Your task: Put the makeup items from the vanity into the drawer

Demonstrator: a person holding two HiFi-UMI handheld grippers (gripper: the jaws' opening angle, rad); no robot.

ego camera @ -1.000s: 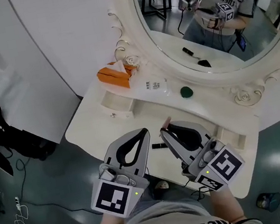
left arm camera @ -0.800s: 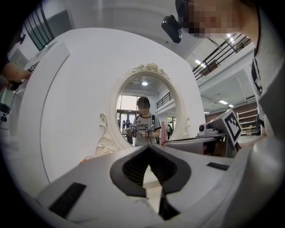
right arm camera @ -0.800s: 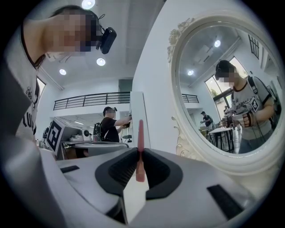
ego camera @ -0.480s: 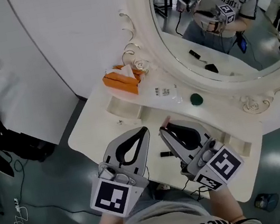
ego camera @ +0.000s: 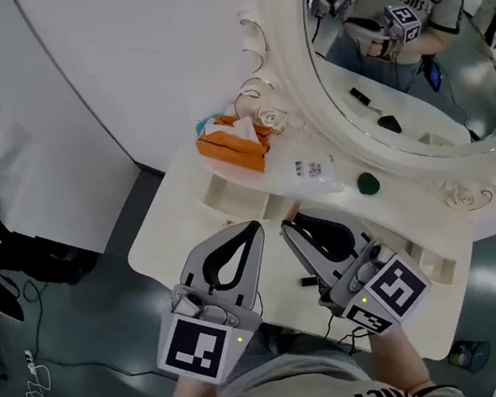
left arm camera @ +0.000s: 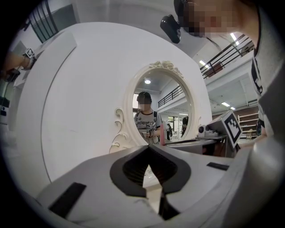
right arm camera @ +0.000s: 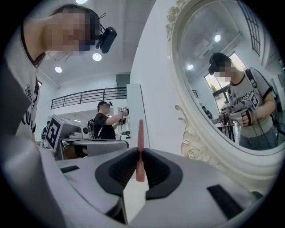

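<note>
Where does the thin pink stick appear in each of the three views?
Head view: only the tip of the pink stick shows, lower middle, at the right gripper's jaw tips.
Left gripper view: the stick stands upright, just right of centre.
Right gripper view: the stick is at the centre, upright, clamped between the jaws.
Shared landmark: the oval mirror with its carved white frame.

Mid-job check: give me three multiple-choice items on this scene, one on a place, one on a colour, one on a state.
1. Where is the tissue box?
A) on the vanity, back left, by the mirror frame
B) on the floor
C) on a chair

2. What colour is the round item below the mirror?
A) red
B) green
C) white

3. The right claw is:
A) open, empty
B) shut on a thin pink stick
C) shut on a brush

Answers:
1 A, the box sits beside the frame.
2 B, it shows dark green.
3 B, the right gripper view shows the stick clamped.
</note>
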